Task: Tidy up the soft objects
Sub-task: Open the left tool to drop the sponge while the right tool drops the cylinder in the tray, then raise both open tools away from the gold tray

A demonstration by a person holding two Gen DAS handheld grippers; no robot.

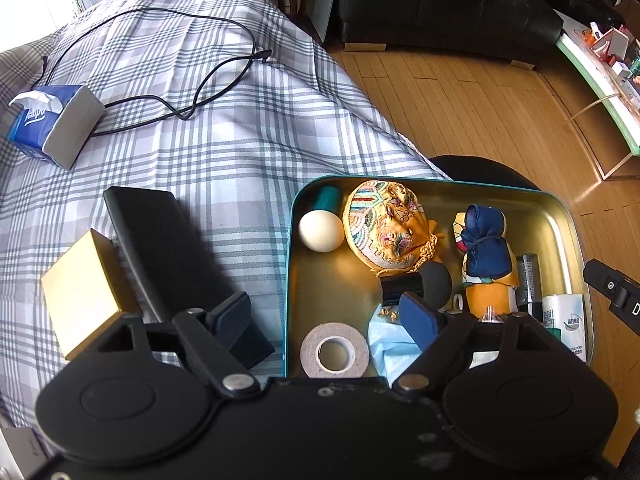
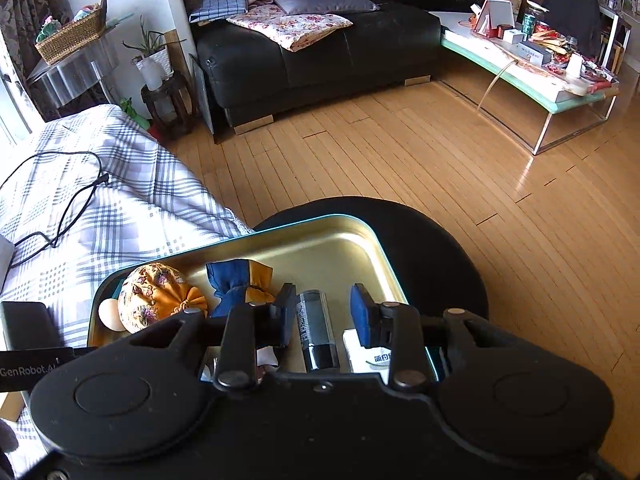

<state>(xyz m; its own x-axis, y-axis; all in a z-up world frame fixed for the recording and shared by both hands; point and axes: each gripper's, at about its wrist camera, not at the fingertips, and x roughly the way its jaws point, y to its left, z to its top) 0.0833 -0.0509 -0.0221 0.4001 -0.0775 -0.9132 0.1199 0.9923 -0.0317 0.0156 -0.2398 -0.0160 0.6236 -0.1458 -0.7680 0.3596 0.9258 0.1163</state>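
A teal-rimmed metal tin (image 1: 570, 232) holds an embroidered yellow pouch (image 1: 384, 226), a blue-and-orange cloth pouch (image 1: 486, 256), a white ball (image 1: 321, 231), a tape roll (image 1: 334, 354), a light blue cloth (image 1: 386, 346) and a tissue pack (image 1: 568, 320). My left gripper (image 1: 324, 316) is open, its fingers straddling the tin's left wall. In the right wrist view the tin (image 2: 384, 264) shows both pouches, yellow (image 2: 160, 296) and blue (image 2: 236, 280). My right gripper (image 2: 324, 316) is open over a silver-black cylinder (image 2: 316, 336) in the tin.
The tin rests on a black round stool (image 2: 432, 256) beside a plaid-covered bed (image 1: 224, 128). On the bed lie a black case (image 1: 160, 248), a gold box (image 1: 84, 292), a tissue box (image 1: 52, 124) and a black cable (image 1: 200, 92). Wooden floor (image 2: 400, 160), a black sofa and a cluttered table lie beyond.
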